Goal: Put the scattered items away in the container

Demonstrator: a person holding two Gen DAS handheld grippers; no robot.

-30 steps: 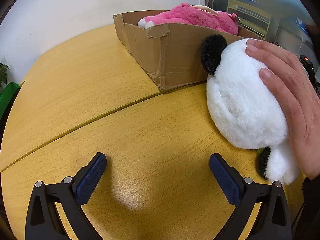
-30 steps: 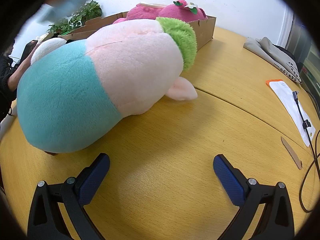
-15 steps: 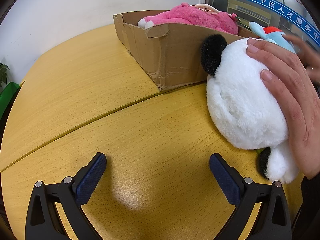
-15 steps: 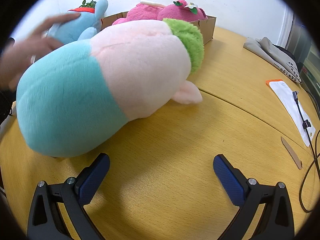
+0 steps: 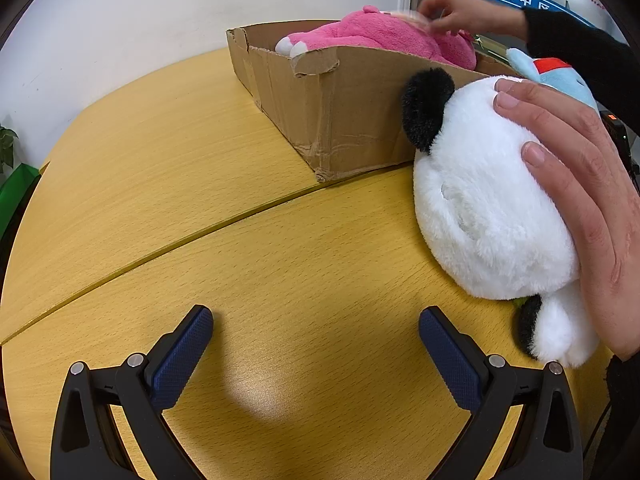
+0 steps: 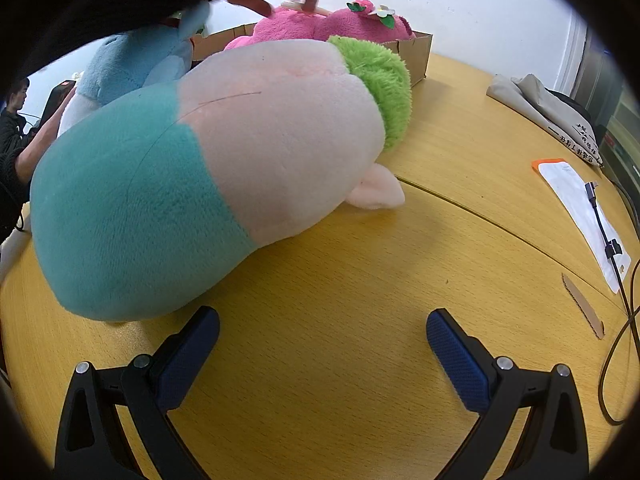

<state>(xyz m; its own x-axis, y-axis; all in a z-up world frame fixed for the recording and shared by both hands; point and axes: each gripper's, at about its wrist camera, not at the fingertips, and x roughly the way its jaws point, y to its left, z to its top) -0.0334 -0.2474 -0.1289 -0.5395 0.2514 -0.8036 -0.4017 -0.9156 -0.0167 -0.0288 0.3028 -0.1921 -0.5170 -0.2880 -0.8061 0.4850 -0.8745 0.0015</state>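
Two claws hang low over the yellow table (image 5: 168, 184), both with fingers spread wide and nothing between them. Ahead and to the right of the left claw (image 5: 316, 344) lies a white panda (image 5: 480, 208), its black ear touching the wall of the box (image 5: 344, 112); a bare hand (image 5: 580, 184) rests flat on the panda's far side. The box stands further ahead, with a pink plush (image 5: 380, 36) lying inside it. A second hand (image 5: 452, 12) in a black sleeve reaches over the box and touches the pink plush. A light blue plush (image 5: 556, 80) shows just behind the panda, near the box's right end.

Just ahead and to the left of the right claw (image 6: 323, 336) lies a big teal-and-pink plush (image 6: 208, 176) with a green tuft, on the table and very near the left finger (image 6: 188, 356). Behind it is the blue plush and the box. Far right of this claw lie a folded cloth (image 6: 552, 116), a white sheet (image 6: 580, 208) and a cable (image 6: 620, 300).
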